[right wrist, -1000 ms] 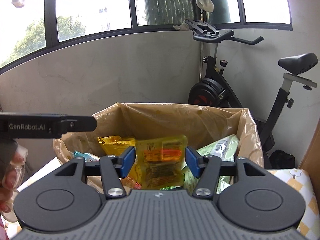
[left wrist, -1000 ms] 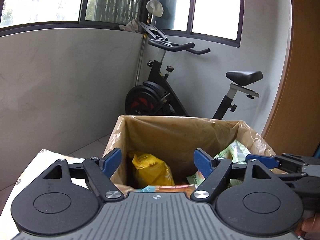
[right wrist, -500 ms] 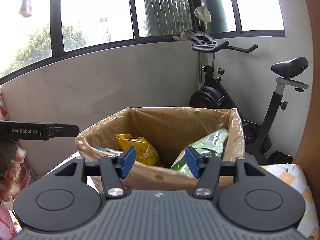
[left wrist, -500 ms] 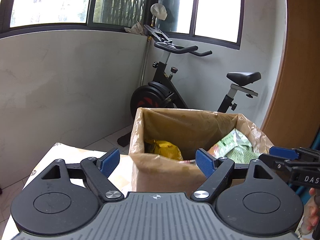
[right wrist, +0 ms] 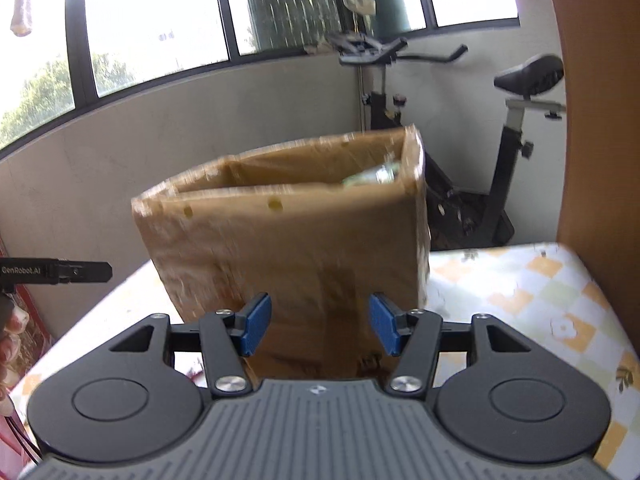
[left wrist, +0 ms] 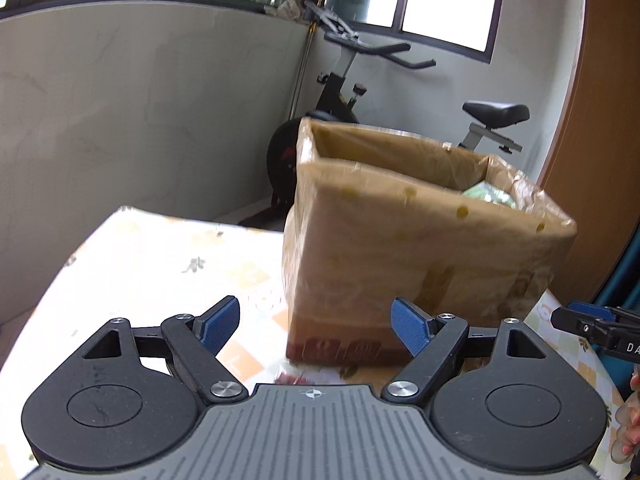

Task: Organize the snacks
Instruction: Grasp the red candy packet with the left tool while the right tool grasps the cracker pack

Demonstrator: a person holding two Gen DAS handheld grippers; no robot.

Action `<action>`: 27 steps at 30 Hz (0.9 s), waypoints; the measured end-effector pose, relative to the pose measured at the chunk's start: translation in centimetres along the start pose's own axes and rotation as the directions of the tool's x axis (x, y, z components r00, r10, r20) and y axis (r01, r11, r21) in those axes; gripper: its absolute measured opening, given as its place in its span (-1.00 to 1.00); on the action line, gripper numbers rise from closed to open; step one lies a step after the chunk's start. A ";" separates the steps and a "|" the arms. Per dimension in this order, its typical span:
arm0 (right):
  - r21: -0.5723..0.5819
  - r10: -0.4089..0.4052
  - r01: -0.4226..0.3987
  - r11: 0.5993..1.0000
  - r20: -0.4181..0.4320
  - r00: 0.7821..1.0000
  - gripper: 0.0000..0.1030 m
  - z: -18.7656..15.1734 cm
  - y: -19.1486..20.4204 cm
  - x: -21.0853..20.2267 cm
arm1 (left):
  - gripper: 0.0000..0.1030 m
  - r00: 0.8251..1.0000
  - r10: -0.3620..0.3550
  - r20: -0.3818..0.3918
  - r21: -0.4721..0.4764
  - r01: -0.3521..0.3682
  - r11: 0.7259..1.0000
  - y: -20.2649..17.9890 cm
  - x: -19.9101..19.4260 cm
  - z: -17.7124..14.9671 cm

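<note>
A brown cardboard box (left wrist: 420,256) lined with a plastic bag stands on the table; it also shows in the right wrist view (right wrist: 288,240). A green snack packet (left wrist: 486,194) peeks over its rim, also seen from the right (right wrist: 372,174). The other snacks inside are hidden by the box wall. My left gripper (left wrist: 316,326) is open and empty, low in front of the box. My right gripper (right wrist: 318,324) is open and empty, also close in front of the box. The right gripper's tip (left wrist: 592,326) shows at the right edge of the left wrist view, the left gripper's tip (right wrist: 76,272) at the left of the right wrist view.
The table wears a checked floral cloth (right wrist: 540,292), also seen in the left wrist view (left wrist: 160,268). An exercise bike (left wrist: 348,92) stands behind the box by the grey wall. A wooden panel (right wrist: 596,100) rises at the right. Something red (left wrist: 300,378) lies at the box's base.
The right gripper let go of a yellow snack packet over the box. Both grippers then pulled back and dropped from above the box to table level in front of it.
</note>
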State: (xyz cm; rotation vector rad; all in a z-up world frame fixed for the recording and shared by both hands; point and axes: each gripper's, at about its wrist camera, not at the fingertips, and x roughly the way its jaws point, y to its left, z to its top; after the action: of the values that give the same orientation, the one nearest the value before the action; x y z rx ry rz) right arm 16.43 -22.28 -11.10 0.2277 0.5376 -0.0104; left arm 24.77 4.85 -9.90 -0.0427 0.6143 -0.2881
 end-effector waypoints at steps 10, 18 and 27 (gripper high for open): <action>0.048 0.025 -0.016 0.999 -0.188 0.982 0.14 -5.2 -0.6 4.6 | 0.64 0.995 0.021 -0.097 -0.050 -0.026 0.998 1.1 2.6 -4.2; 0.049 0.024 -0.011 0.999 -0.286 0.958 0.16 -7.4 0.1 7.8 | 0.63 0.987 0.030 -0.155 -0.096 -0.045 0.994 1.5 3.4 -6.8; -0.061 -0.024 0.007 0.998 -0.287 0.958 0.14 -8.1 1.4 10.3 | 0.62 0.978 0.033 -0.206 -0.127 -0.061 0.990 1.0 3.9 -8.8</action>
State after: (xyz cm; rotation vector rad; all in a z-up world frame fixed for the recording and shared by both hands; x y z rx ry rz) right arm 21.29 -18.64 -22.79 0.1677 0.8290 0.0235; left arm 22.96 5.12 -19.41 -0.1279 0.8362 -0.2063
